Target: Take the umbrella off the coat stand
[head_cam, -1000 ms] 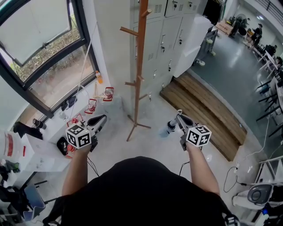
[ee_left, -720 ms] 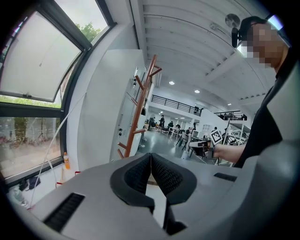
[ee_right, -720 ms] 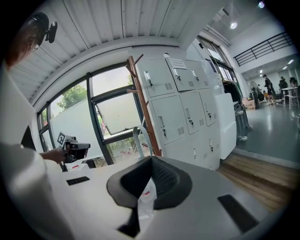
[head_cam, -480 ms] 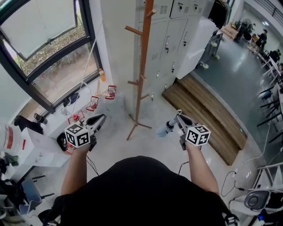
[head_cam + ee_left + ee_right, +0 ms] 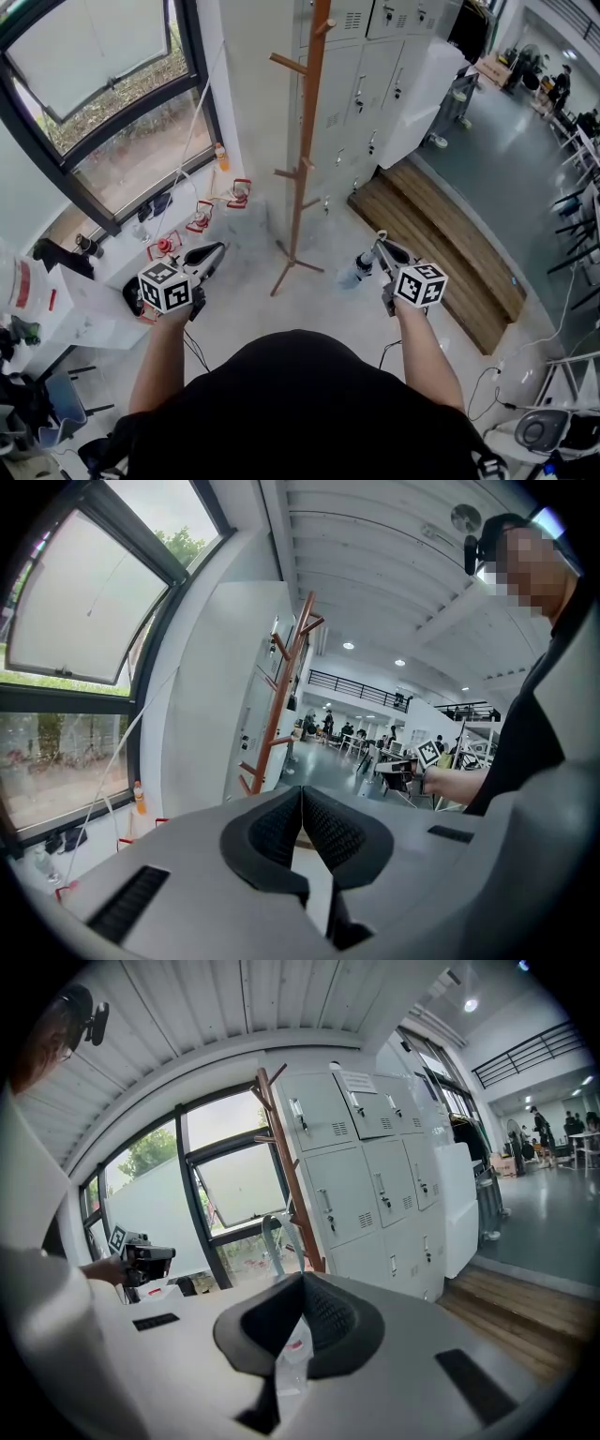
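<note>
Looks to me like the umbrella (image 5: 353, 273) is already off the coat stand (image 5: 302, 169). It's the little folded pale-blue one dangling just beside the right tool (image 5: 379, 247), on the stand's side of it and clear of every peg. The right tool is clamped on its strap (image 5: 272, 1241), with the loop poking up past the jaws, so the umbrella's long axis hangs roughly downward from the tip. The left tool (image 5: 216, 251) is closed with nothing in it, over on the other side of the stand. So the right hand's the one that matters here.
</note>
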Demonstrator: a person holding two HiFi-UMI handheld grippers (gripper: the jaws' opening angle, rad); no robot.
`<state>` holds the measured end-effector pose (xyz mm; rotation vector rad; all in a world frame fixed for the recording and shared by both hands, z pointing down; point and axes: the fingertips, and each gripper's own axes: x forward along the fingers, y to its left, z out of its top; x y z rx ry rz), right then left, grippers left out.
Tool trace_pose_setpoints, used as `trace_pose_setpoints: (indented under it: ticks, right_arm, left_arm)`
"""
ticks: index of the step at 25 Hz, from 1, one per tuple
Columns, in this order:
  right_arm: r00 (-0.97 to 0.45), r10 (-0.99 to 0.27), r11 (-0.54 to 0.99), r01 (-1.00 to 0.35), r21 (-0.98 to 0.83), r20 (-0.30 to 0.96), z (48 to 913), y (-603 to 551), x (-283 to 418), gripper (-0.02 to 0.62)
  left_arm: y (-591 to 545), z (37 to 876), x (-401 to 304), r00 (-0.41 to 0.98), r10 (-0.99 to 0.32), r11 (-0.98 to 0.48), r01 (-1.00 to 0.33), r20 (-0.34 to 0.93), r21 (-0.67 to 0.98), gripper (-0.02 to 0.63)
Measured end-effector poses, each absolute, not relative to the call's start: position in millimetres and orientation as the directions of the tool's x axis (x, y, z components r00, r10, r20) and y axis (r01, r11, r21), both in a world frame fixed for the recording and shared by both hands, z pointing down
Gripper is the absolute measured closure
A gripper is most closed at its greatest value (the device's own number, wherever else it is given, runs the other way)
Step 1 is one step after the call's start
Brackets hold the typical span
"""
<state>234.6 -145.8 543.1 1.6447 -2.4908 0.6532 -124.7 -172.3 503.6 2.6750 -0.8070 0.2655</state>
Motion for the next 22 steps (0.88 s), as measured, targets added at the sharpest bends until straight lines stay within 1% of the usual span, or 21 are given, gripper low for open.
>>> trace_pose_setpoints:
  ticks: [22]
  right_arm:
    - [-0.461, -0.844, 0.383, -0.876, -0.293, 0.275, 519.1, -157.7, 213.5, 0.581]
  left_arm:
    - [-155.4, 513.9, -128.3, 0.814, -0.502, -0.767, -0.575, 0.292, 0.284, 0.583]
